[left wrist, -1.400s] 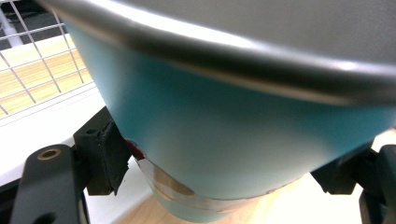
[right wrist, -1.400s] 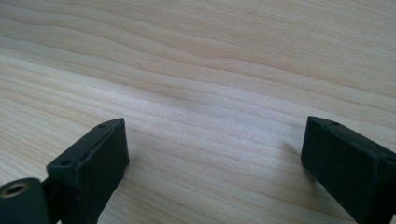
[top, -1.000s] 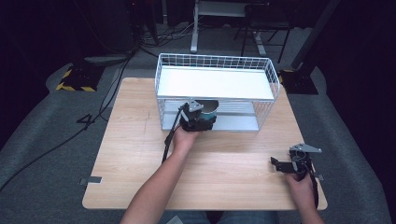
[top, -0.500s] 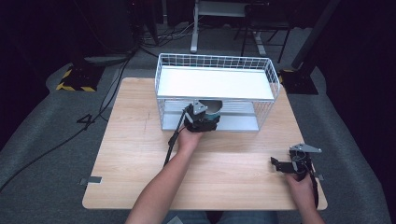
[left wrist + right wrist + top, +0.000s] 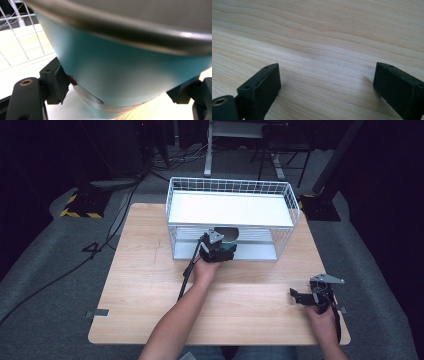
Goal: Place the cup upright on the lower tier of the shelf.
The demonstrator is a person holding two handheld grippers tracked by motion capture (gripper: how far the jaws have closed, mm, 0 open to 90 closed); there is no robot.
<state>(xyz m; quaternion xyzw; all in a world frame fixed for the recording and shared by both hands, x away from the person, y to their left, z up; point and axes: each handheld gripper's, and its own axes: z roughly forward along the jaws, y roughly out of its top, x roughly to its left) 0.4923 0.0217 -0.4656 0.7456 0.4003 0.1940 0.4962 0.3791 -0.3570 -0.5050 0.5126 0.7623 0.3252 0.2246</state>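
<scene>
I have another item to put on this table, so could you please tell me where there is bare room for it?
The widest bare wood lies left of the left gripper and its forearm, out to the table edge. A second patch lies between that forearm and the right gripper. It is crowded at the far side, where the wire rack stands and the left gripper holds a teal cup at its front.

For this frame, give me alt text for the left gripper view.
A teal bowl with a dark rim sits close to the camera, clamped between the black jaws of the left hand-held gripper. White wire rack mesh shows at upper left, over a pale shelf surface.
</scene>
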